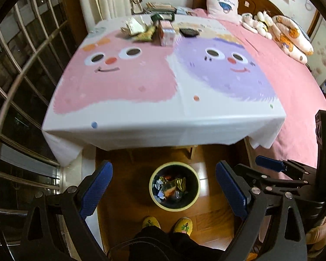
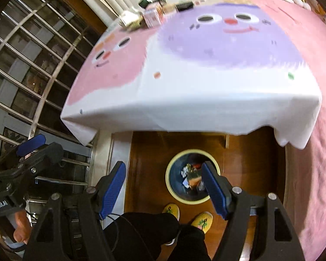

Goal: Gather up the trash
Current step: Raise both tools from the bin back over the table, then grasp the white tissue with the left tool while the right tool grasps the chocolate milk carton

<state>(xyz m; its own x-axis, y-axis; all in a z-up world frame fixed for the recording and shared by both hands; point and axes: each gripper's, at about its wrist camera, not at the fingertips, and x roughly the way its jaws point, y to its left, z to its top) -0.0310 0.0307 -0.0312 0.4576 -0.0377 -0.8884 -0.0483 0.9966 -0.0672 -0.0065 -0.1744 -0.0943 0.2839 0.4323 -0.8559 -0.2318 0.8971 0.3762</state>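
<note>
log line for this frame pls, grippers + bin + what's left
left gripper: open, empty | right gripper: open, empty | bin: on floor, wrappers inside | table: trash pile at far edge, untouched

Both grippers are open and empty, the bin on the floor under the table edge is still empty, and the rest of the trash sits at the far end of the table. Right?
Not quite: the bin is not empty. The left wrist view shows crumpled wrappers inside it. The rest holds: left gripper and right gripper are open and empty, and more trash lies at the table's far end.
</note>
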